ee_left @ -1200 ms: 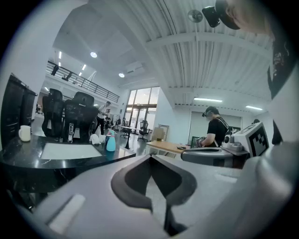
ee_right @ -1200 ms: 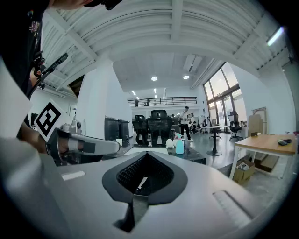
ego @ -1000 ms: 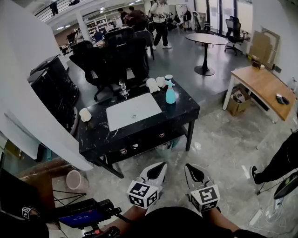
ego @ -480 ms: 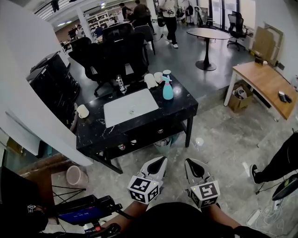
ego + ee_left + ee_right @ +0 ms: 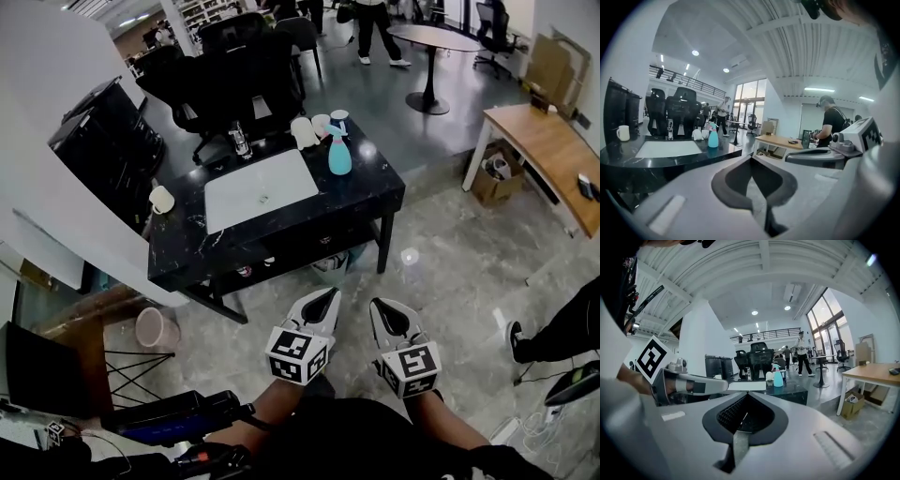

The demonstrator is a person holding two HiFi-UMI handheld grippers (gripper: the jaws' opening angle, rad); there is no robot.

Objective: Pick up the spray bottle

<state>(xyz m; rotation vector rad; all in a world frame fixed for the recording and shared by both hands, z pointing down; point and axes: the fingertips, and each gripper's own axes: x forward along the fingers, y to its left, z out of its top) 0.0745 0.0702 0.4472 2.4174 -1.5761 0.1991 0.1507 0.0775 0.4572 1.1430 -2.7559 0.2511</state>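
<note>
A teal spray bottle (image 5: 339, 155) with a white and pink head stands upright near the far right of a black marble table (image 5: 370, 202). It shows small in the left gripper view (image 5: 713, 138) and the right gripper view (image 5: 778, 378). My left gripper (image 5: 325, 294) and right gripper (image 5: 379, 306) hang side by side over the floor, well short of the table's front edge. Both point toward the table, shut, with nothing between the jaws.
A white mat (image 5: 260, 188) lies mid-table, a mug (image 5: 162, 199) at its left end, white cups (image 5: 305, 131) and a small bottle (image 5: 240, 141) behind. Black office chairs (image 5: 234, 80) stand beyond. A wooden desk (image 5: 548, 155) and a person's leg (image 5: 562, 323) are at right.
The table has come a little nearer and lower in the head view. Both grippers have risen slightly in the picture, still shut. A person in the background has walked right.
</note>
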